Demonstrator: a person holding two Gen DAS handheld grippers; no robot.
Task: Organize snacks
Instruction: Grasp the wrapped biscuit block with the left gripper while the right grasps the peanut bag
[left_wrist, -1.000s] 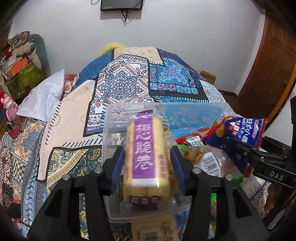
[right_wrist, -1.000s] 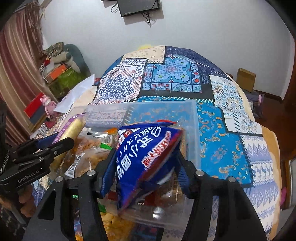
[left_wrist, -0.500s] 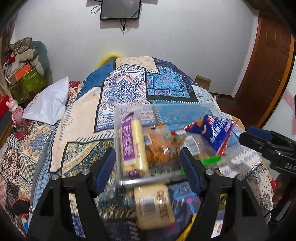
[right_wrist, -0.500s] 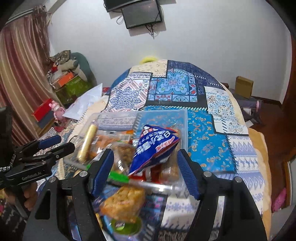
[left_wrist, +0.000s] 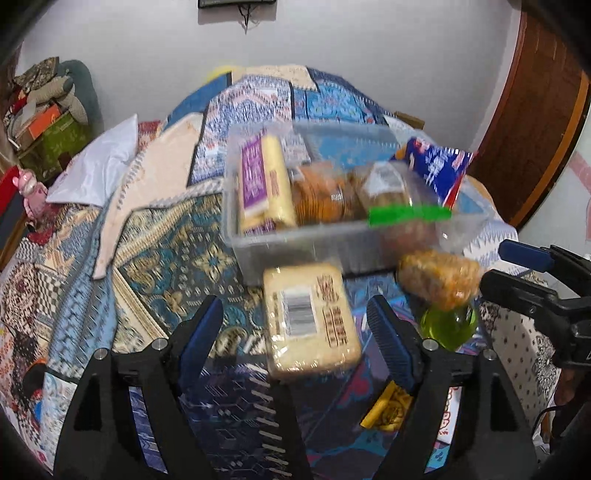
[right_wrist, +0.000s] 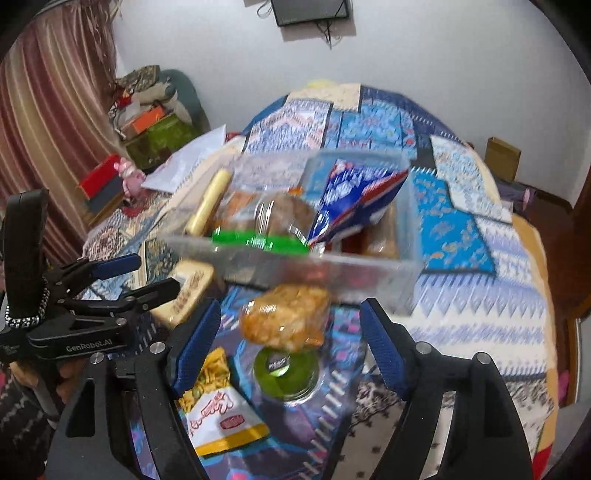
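A clear plastic bin (left_wrist: 295, 243) (right_wrist: 369, 271) sits on the patterned bedspread. Inside lie a yellow wafer pack with a purple label (left_wrist: 258, 184), a pack of orange crackers (left_wrist: 325, 195) and a blue and red snack bag (left_wrist: 436, 170) (right_wrist: 354, 195). My left gripper (left_wrist: 295, 332) is pulled back from the bin, its jaws opening, with a pale yellow packet (left_wrist: 310, 321) lying on the bed between them, untouched. My right gripper (right_wrist: 290, 339) is also opening over an orange snack bag (right_wrist: 286, 319) and a green-lidded jar (right_wrist: 284, 373), touching neither.
A yellow and white snack packet (right_wrist: 218, 410) lies by my right gripper's left finger. A white pillow (left_wrist: 103, 166) and stacked boxes (left_wrist: 48, 129) stand at the left. A brown door (left_wrist: 535, 110) is at the right. The bedspread runs far behind the bin.
Both grippers let go of their snacks, the wafer pack and the blue bag, which now rest in the bin. Both drew back toward the near side and opened wider.
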